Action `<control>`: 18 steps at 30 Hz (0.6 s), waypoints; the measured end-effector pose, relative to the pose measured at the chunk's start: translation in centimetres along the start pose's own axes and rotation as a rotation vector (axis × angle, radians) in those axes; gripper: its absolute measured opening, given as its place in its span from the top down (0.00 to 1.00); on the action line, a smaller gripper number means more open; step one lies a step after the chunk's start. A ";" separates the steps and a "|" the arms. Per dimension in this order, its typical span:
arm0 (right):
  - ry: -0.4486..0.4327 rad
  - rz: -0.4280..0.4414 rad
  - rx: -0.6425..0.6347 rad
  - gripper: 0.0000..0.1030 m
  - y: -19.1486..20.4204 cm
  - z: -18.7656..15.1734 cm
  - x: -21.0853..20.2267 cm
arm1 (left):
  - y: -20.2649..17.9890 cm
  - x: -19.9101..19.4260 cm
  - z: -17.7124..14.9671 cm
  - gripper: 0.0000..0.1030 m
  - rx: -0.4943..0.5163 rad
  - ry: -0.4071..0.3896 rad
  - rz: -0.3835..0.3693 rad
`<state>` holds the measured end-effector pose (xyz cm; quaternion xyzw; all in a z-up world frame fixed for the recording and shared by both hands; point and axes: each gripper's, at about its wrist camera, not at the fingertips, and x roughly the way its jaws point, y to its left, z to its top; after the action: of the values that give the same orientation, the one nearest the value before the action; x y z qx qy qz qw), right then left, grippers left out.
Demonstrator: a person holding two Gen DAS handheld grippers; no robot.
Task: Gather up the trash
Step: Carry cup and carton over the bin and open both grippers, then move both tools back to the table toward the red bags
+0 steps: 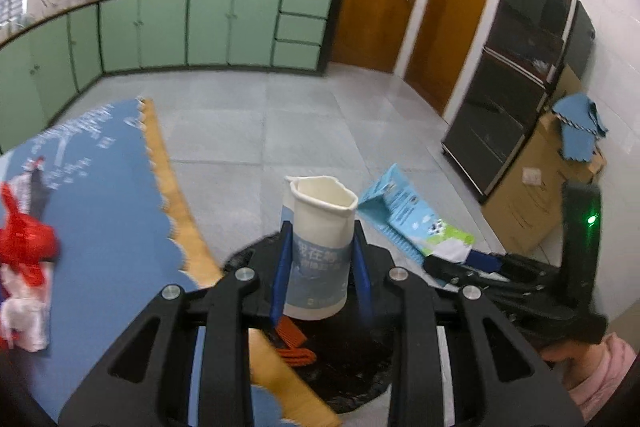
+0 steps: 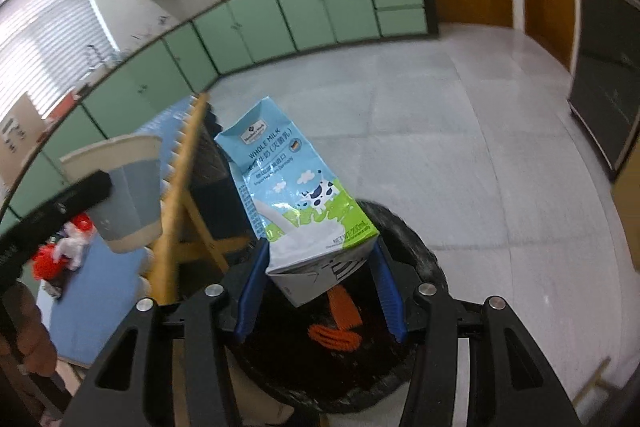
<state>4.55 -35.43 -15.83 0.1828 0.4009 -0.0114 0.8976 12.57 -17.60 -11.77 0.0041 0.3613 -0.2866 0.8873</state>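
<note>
My left gripper (image 1: 320, 267) is shut on a crumpled white and blue paper cup (image 1: 318, 247), held upright over a black-lined trash bin (image 1: 348, 371). In the right wrist view the same cup (image 2: 124, 195) hangs at the left beside the table edge. A blue and green milk carton (image 2: 298, 199) is clamped by its bottom end in my right gripper (image 2: 320, 291), above the bin (image 2: 424, 267), where an orange comb-like piece (image 2: 338, 323) lies. The carton (image 1: 408, 215) and right gripper (image 1: 468, 261) also show at the right of the left wrist view.
A blue-topped table (image 1: 108, 195) with a wooden edge stands left of the bin, with red and white plastic trash (image 1: 24, 267) on it. Green cabinets (image 1: 208, 27) line the far wall. A dark glass cabinet (image 1: 516, 87) and cardboard boxes (image 1: 528, 195) stand at the right.
</note>
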 end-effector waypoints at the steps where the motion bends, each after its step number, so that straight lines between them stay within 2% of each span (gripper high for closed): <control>1: 0.008 -0.004 0.007 0.51 -0.3 -0.4 0.0 | -0.3 0.4 -0.1 0.73 0.003 0.010 -0.003; 8: 0.085 -0.040 0.011 0.50 -1.1 -2.0 1.8 | -0.3 3.0 -0.9 0.66 0.004 0.089 -0.022; 9: 0.090 -0.048 0.010 0.44 -0.9 -1.9 1.9 | -0.2 3.0 -1.0 0.61 0.002 0.090 -0.020; 10: 0.091 -0.050 0.009 0.39 -0.9 -1.6 2.1 | -0.2 2.9 -1.0 0.57 0.002 0.087 -0.018; 14: 0.082 -0.053 0.006 0.36 0.0 -1.0 1.7 | 0.1 2.0 -0.8 0.51 -0.004 0.067 -0.008; 18: 0.033 -0.051 -0.012 0.28 1.5 -0.1 0.7 | 1.6 -0.4 -0.5 0.45 -0.028 0.013 0.044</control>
<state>5.19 -33.91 -15.94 0.1672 0.4204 -0.0288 0.8914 12.82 -15.94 -12.19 0.0014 0.3707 -0.2619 0.8911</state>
